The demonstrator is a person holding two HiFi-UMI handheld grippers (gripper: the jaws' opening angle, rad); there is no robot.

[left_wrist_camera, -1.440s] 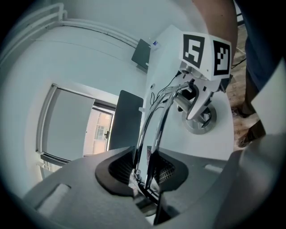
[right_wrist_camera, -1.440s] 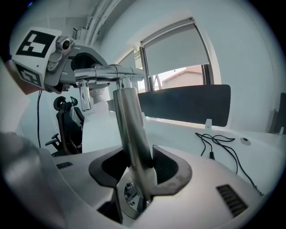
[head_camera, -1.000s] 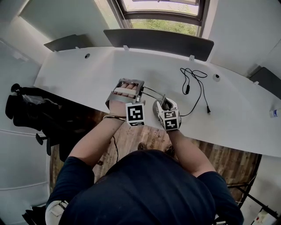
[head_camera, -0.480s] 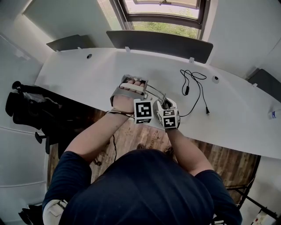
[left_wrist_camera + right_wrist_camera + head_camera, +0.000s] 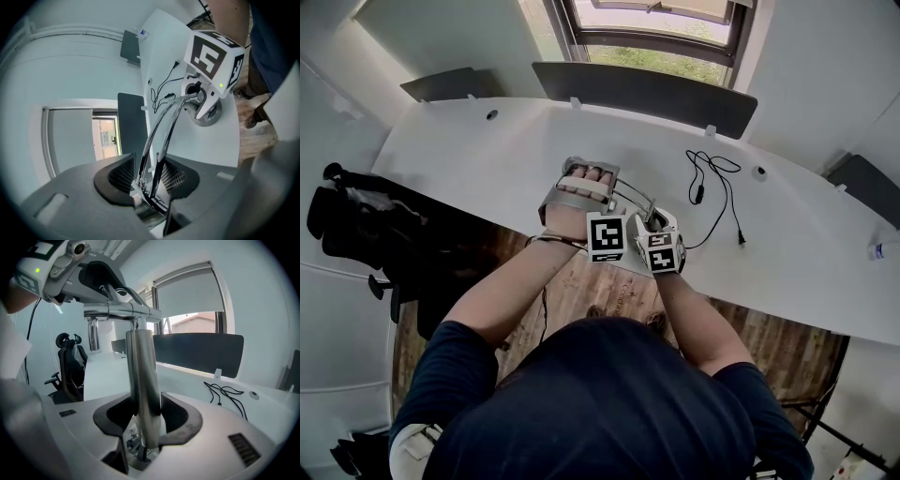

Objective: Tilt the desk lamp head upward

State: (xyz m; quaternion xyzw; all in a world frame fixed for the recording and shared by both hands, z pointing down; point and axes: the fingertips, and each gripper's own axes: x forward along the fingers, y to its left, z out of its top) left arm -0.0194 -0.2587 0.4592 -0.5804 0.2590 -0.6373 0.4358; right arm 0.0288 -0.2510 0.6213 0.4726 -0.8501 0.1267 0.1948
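A chrome desk lamp stands near the front edge of the white desk [image 5: 469,159]. Its round base [image 5: 206,115] sits under my right gripper [image 5: 654,225], which is shut on the upright post [image 5: 143,380]. Two thin chrome arm rods [image 5: 161,126] run from the post to my left gripper [image 5: 149,176]. The rods pass between the left pads [image 5: 123,176] by a small joint. The left jaws have just been opening, and a thin gap shows beside the rods. The lamp head is hidden behind the left hand [image 5: 581,183].
A loose black cable [image 5: 717,183] lies on the desk right of the lamp. A dark partition panel [image 5: 647,89] lines the far edge under the window. A black chair with dark clothing [image 5: 356,216] stands left of the desk. A small bottle [image 5: 883,251] sits far right.
My left gripper has shifted slightly right, closer to the right gripper's marker cube. The right gripper has stayed on the lamp post.
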